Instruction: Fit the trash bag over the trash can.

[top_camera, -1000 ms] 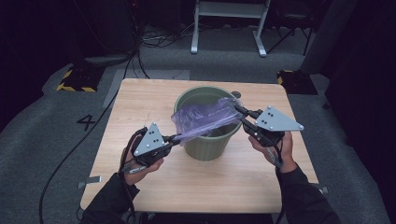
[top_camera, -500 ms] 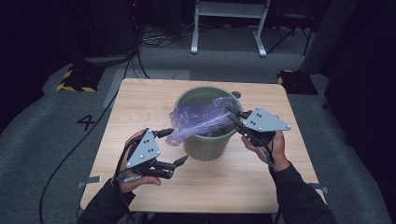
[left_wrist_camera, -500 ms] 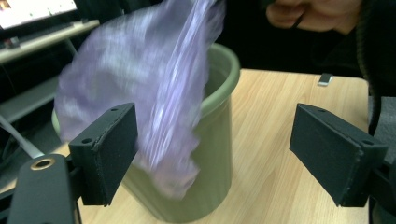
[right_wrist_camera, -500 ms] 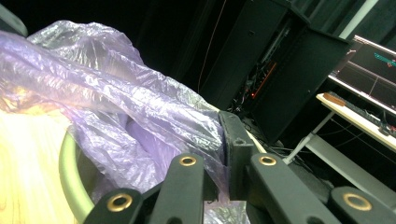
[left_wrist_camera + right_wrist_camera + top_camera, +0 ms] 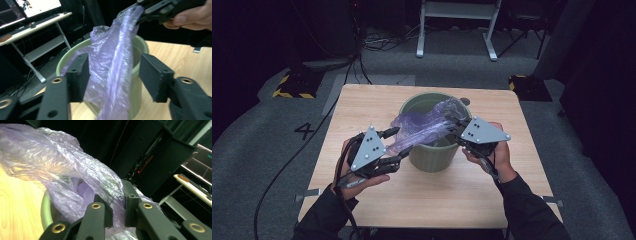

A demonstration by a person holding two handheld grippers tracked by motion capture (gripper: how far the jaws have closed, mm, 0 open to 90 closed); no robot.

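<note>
Table of pale wood carries a green bin near its middle. Purple plastic bag, thin, translucent and crinkled, is drawn out in a long twisted band from inside the bin over its near-left rim. In the left gripper view the film hangs down in front of the bin wall, glossy and wrinkled.

The right gripper sits at the bin's right rim, its jaws nearly together and pinching a fold of the bag. The left gripper stands just left of the bin with its jaws partly apart; the bag lies between them against one pad, while the other pad stands clear of it, so nothing is clamped.

A second ago the left jaws were pinched on the bag's end; they then opened wide and have just been closing again, the bag loose between them. The left gripper has also risen back toward the bag from its lower place of half a second ago.
</note>
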